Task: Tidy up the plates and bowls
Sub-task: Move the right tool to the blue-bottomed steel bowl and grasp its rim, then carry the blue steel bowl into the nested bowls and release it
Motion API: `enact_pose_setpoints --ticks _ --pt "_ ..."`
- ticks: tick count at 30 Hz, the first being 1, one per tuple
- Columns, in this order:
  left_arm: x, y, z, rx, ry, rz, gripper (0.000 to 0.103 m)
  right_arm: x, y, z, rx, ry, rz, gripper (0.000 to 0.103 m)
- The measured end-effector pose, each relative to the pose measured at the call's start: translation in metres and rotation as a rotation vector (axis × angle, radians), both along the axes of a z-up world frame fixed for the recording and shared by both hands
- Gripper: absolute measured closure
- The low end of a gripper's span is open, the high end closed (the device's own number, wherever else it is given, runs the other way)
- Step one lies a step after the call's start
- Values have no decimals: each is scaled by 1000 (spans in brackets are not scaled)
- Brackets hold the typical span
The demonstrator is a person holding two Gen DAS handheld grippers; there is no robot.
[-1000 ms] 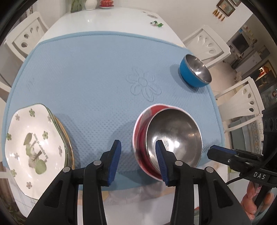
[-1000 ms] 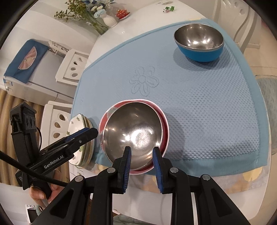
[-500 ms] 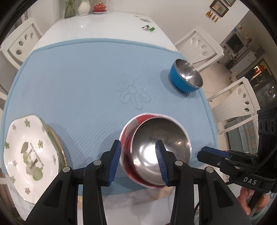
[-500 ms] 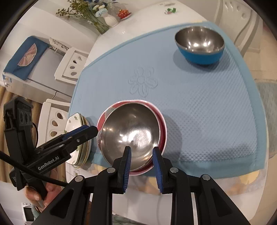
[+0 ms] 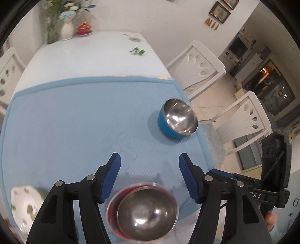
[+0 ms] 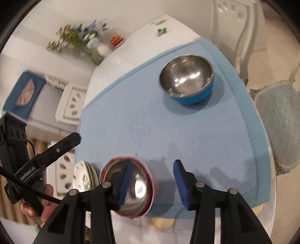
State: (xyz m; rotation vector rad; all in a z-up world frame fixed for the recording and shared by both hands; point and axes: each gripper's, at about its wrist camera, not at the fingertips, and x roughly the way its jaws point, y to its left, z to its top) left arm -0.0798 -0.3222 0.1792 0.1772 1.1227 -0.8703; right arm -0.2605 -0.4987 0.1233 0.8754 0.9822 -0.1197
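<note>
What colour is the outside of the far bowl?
Blue outside, shiny silver metal inside: the far bowl shows best in the right wrist view.

both tools (image 5: 149,176) (image 6: 151,180) opened wider, pulled back

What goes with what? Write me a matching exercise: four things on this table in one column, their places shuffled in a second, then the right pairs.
Things
1. blue bowl
2. red bowl
3. plates
4. vase

Places
A. stacked at the near left corner of the mat
B. at the far end of the table, holding flowers
C. alone by the mat's right edge
D. at the mat's near edge, with a steel bowl inside

Pairs: 1-C, 2-D, 3-A, 4-B
</note>
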Motion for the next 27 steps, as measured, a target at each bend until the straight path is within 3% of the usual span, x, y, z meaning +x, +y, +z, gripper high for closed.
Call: enact_pose_setpoints --ticks 6,9,11,15,23,27 --pt "25 -48 -11 27 28 -65 40 18 -43 1 -37 3 -90 56" --pt "40 -77 -35 48 78 -121 40 35 -64 -5 -50 10 -121 56" --pt "50 -94 -62 93 135 -146 40 45 -80 -15 -50 28 -138 56" --pt "63 -121 -92 114 171 -178 40 61 -105 -40 -38 74 -162 56" --pt "72 -164 -130 174 205 -236 43 91 -129 -84 2 116 -179 56" --pt "71 -171 -141 178 239 -243 52 98 -128 -94 -2 128 -163 56"
